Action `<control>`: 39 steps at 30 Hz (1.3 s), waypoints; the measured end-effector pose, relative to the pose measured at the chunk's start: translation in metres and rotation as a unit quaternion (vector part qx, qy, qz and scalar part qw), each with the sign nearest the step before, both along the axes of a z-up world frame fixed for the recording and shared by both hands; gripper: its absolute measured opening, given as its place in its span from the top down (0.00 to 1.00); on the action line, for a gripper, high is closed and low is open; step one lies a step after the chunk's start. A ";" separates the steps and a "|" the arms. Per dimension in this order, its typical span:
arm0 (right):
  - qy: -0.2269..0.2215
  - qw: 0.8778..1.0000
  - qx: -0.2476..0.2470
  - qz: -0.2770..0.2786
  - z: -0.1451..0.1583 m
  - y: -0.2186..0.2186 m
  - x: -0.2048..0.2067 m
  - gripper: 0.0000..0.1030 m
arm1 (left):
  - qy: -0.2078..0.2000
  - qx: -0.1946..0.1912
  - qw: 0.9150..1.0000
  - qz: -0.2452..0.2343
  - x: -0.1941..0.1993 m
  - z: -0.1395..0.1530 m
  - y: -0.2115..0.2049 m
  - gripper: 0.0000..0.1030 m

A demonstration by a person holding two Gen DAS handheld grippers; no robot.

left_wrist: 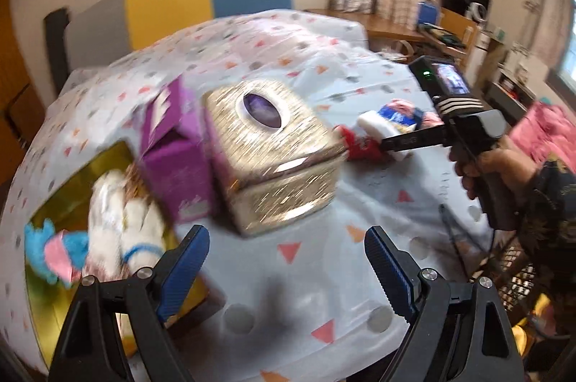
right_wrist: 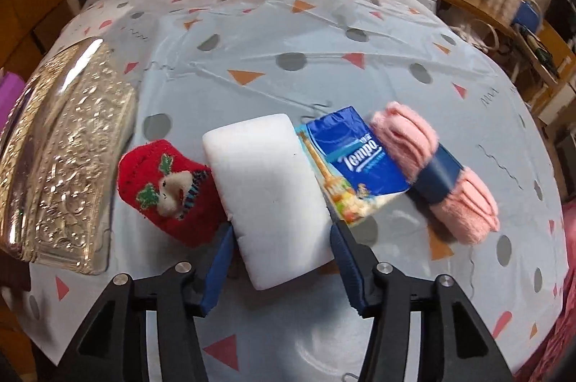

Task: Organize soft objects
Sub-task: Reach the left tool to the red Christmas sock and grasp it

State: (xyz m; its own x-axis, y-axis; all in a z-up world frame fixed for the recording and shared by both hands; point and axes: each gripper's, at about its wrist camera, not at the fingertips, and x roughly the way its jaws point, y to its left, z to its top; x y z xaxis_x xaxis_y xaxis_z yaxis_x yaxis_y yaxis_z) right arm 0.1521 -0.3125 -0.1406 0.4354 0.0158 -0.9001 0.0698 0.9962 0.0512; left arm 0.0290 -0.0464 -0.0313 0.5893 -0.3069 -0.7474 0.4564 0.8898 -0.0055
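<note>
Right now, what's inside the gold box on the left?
The gold box holds a white plush toy and a blue-and-pink plush. The toys and the left fingers cover its bottom, so anything beneath is unseen.

The left wrist view is motion-blurred: the plush toys [left_wrist: 118,231] in the gold box [left_wrist: 68,198] smear together. The silver tissue box [right_wrist: 61,162] is cut by the right wrist view's left edge, and the white sponge [right_wrist: 273,195] hides part of the tissue pack [right_wrist: 356,166].

Patterned table [right_wrist: 324,33] bearing sponge [right_wrist: 273,195], sock [right_wrist: 169,191], tissues [right_wrist: 352,166].
</note>
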 end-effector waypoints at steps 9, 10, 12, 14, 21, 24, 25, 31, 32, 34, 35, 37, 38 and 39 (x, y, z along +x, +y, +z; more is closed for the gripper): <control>0.007 0.987 0.130 -0.090 0.003 -0.047 -0.005 0.56 | -0.014 0.075 0.988 -0.138 0.038 0.030 -0.078 0.11; 0.009 0.984 0.146 -0.100 0.002 -0.053 -0.006 0.54 | -0.018 0.097 0.983 -0.156 0.043 0.029 -0.091 0.11; 0.005 0.977 0.180 -0.118 0.002 -0.061 -0.008 0.52 | -0.037 0.128 0.975 -0.179 0.051 0.027 -0.110 0.11; -0.001 0.969 0.214 -0.121 0.004 -0.066 -0.009 0.51 | -0.034 0.158 0.966 -0.201 0.062 0.020 -0.127 0.11; -0.048 0.956 0.250 -0.143 0.019 -0.079 -0.013 0.45 | 0.000 0.264 0.919 -0.293 0.093 -0.021 -0.187 0.10; -0.048 0.949 0.269 -0.156 0.019 -0.086 -0.016 0.45 | 0.022 0.298 0.902 -0.311 0.106 -0.044 -0.207 0.04; -0.048 0.946 0.276 -0.165 0.018 -0.090 -0.017 0.45 | 0.025 0.310 0.898 -0.312 0.111 -0.051 -0.213 0.04; -0.052 0.920 0.326 -0.212 0.011 -0.113 -0.027 0.45 | 0.037 0.359 0.871 -0.333 0.127 -0.091 -0.242 0.04; -0.053 0.918 0.328 -0.216 0.010 -0.115 -0.028 0.45 | 0.039 0.364 0.869 -0.333 0.130 -0.098 -0.246 0.05; -0.056 0.915 0.328 -0.226 0.010 -0.118 -0.029 0.45 | 0.048 0.372 0.865 -0.334 0.135 -0.109 -0.251 0.05; -0.057 0.914 0.331 -0.227 0.010 -0.120 -0.029 0.45 | 0.052 0.373 0.865 -0.332 0.137 -0.112 -0.252 0.07; -0.061 0.909 0.340 -0.232 0.009 -0.123 -0.031 0.45 | 0.069 0.361 0.869 -0.330 0.142 -0.115 -0.253 0.14; -0.061 0.908 0.339 -0.236 0.009 -0.125 -0.032 0.45 | 0.082 0.361 0.870 -0.327 0.145 -0.117 -0.253 0.24; -0.061 0.908 0.339 -0.239 0.009 -0.126 -0.032 0.45 | 0.094 0.358 0.871 -0.324 0.148 -0.119 -0.253 0.28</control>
